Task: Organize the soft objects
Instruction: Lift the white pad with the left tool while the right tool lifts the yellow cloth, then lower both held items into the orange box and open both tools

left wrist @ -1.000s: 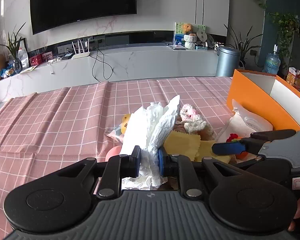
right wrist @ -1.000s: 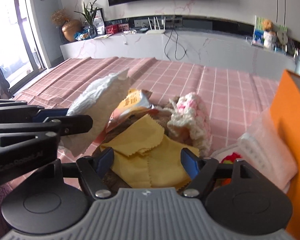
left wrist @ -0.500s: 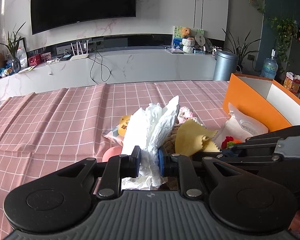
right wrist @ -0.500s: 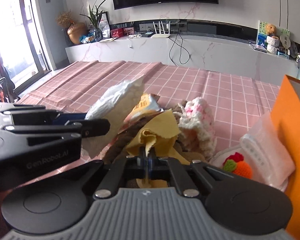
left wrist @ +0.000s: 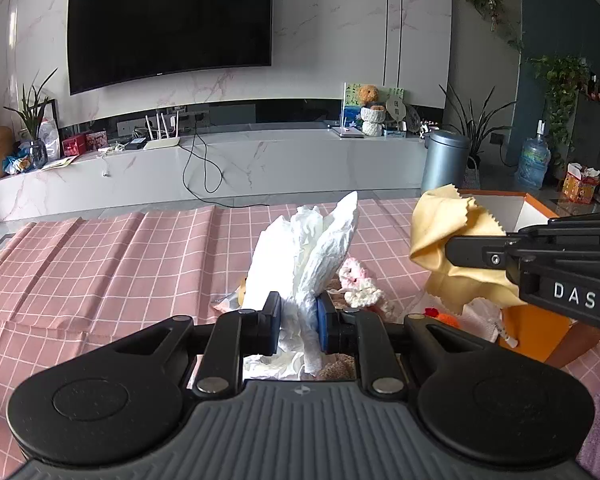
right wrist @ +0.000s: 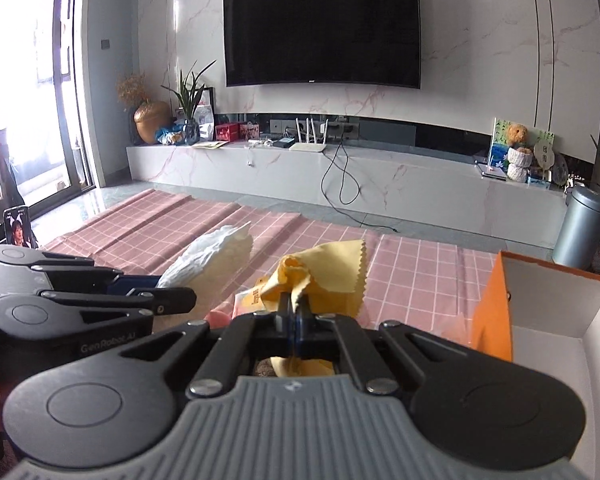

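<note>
My left gripper (left wrist: 298,322) is shut on a crumpled white diaper (left wrist: 306,248), held up above the pink checked tablecloth (left wrist: 100,264). My right gripper (right wrist: 294,312) is shut on a yellow cloth (right wrist: 328,276) with zigzag edges, lifted off the pile. In the left wrist view the same yellow cloth (left wrist: 448,240) hangs from the right gripper beside the orange box (left wrist: 540,332). A pink and white crocheted item (left wrist: 358,282) and a red and orange knitted toy (left wrist: 440,314) lie on the table below. In the right wrist view the diaper (right wrist: 212,256) shows at left.
The orange box (right wrist: 496,312) with white inside stands open at the right of the table. A snack packet (right wrist: 250,300) lies under the yellow cloth. Beyond the table are a marble TV bench (left wrist: 220,168), a grey bin (left wrist: 444,160) and plants.
The right gripper closed on the yellow cloth and lifted it up off the pile toward the box. The left gripper rose a little, still holding the diaper.
</note>
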Demonstrator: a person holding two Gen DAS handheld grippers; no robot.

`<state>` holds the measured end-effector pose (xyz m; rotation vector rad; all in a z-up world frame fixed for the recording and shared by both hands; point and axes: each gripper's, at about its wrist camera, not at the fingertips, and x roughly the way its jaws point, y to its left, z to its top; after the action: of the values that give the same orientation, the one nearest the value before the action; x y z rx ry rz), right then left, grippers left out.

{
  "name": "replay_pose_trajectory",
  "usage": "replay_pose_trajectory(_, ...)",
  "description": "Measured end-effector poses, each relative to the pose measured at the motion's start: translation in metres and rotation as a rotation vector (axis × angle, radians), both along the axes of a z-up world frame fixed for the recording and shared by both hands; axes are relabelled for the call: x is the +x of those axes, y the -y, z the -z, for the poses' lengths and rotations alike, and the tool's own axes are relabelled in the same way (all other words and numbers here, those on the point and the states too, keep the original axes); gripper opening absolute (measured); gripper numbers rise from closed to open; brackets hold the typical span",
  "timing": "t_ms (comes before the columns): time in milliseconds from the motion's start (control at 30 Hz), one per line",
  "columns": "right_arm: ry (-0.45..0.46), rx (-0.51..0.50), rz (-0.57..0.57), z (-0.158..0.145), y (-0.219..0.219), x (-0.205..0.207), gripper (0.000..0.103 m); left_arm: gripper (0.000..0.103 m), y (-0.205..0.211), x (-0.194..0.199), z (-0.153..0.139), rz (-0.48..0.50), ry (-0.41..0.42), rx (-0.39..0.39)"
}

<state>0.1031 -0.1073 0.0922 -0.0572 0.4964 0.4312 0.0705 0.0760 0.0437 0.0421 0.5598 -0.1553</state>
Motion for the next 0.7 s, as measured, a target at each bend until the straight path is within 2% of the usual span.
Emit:
replay_pose_trajectory(167,0.051,0.001,0.028,-0.022,0.024,-0.015,0.0,0.02,0.014,-0.008,-0.022,0.029,0.036,-0.013)
replay_pose_trajectory(333,0.086,-0.022,0.082,-0.038,0.062,-0.027,0.0,0.02,0.044,-0.007,-0.047,0.118,0.066,-0.057)
replay_pose_trajectory(533,0.024,-0.037,0.183,-0.055,0.136,-0.027,0.0,0.02,0.103,0.009,-0.063,0.297,0.043,-0.135)
replay_pose_trajectory(700,-0.043,-0.117,0.227,-0.057,0.188,-0.022,0.0,0.02,0.161,0.028,-0.065,0.432,-0.004,-0.173)
